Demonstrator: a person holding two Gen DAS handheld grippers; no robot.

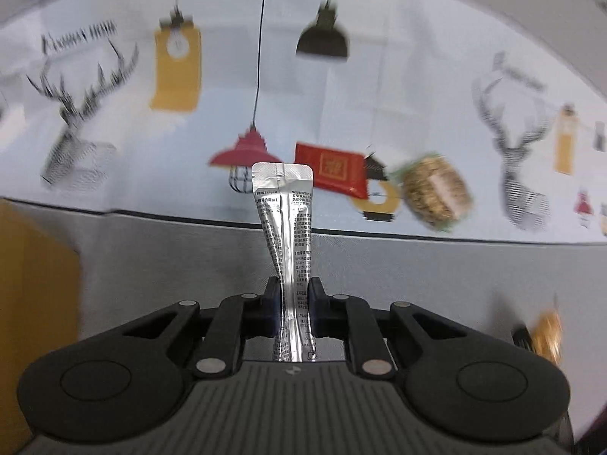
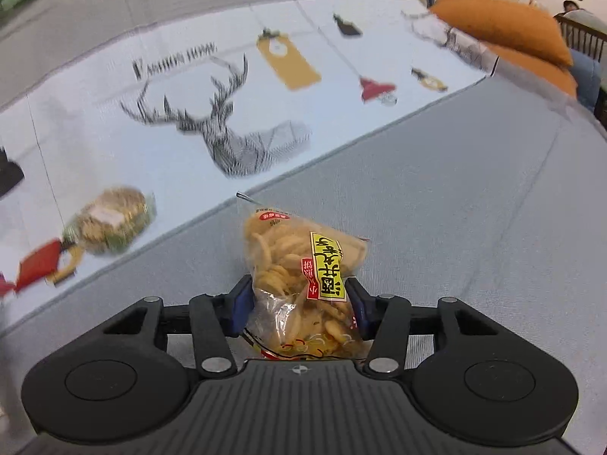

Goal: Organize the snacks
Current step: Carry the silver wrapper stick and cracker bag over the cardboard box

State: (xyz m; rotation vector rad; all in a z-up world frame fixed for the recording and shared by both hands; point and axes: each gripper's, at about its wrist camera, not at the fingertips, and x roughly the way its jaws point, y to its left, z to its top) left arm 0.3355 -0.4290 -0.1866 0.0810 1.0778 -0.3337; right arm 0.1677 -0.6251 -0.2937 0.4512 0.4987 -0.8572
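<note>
A pale printed cloth (image 1: 360,106) with deer and lamp drawings covers a grey surface. My left gripper (image 1: 294,303) pinches a silver stick sachet (image 1: 284,220) at frame centre, upright. My right gripper (image 2: 299,303) clamps a clear bag of crackers (image 2: 303,265). A red packet (image 1: 330,168) and round cracker pack (image 1: 434,193) lie on the cloth, centre right.

Big black Chinese characters on the yellow label of the cracker bag (image 2: 303,284) between the right tongs; everything else too blurry.
</note>
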